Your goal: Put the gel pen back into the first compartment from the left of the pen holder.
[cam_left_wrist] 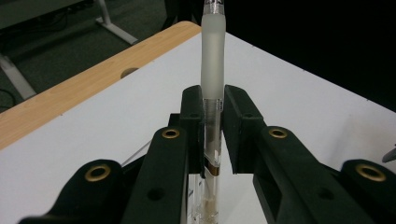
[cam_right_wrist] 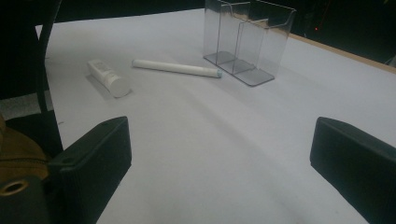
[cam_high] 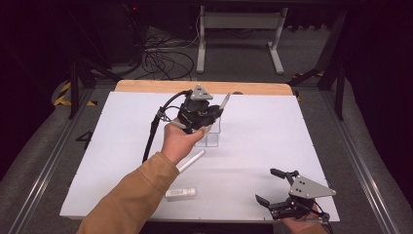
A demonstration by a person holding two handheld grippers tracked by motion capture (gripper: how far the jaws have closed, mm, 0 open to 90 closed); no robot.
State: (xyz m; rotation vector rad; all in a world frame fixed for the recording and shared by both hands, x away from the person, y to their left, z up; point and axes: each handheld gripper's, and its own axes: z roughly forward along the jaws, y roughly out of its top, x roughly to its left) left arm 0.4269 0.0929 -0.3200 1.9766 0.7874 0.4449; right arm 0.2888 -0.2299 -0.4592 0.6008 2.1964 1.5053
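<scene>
My left gripper (cam_high: 217,113) hangs above the middle of the white table, shut on a slim clear pen-like tube with a frosted cap (cam_left_wrist: 212,60). The tube sticks out past the jaws, and its tip (cam_high: 226,100) points up and away. Just below the gripper stands a clear plastic holder with compartments (cam_high: 210,138). My right gripper (cam_high: 267,185) rests near the front right corner, open, with nothing between its pads (cam_right_wrist: 93,154). From there the holder (cam_right_wrist: 247,39) lies ahead.
A long white stick (cam_high: 191,161) (cam_right_wrist: 175,68) lies on the white table top (cam_high: 272,131) in front of the holder. A small white tube (cam_high: 180,193) (cam_right_wrist: 108,78) lies nearer the front edge. A wooden strip (cam_high: 146,86) borders the far side.
</scene>
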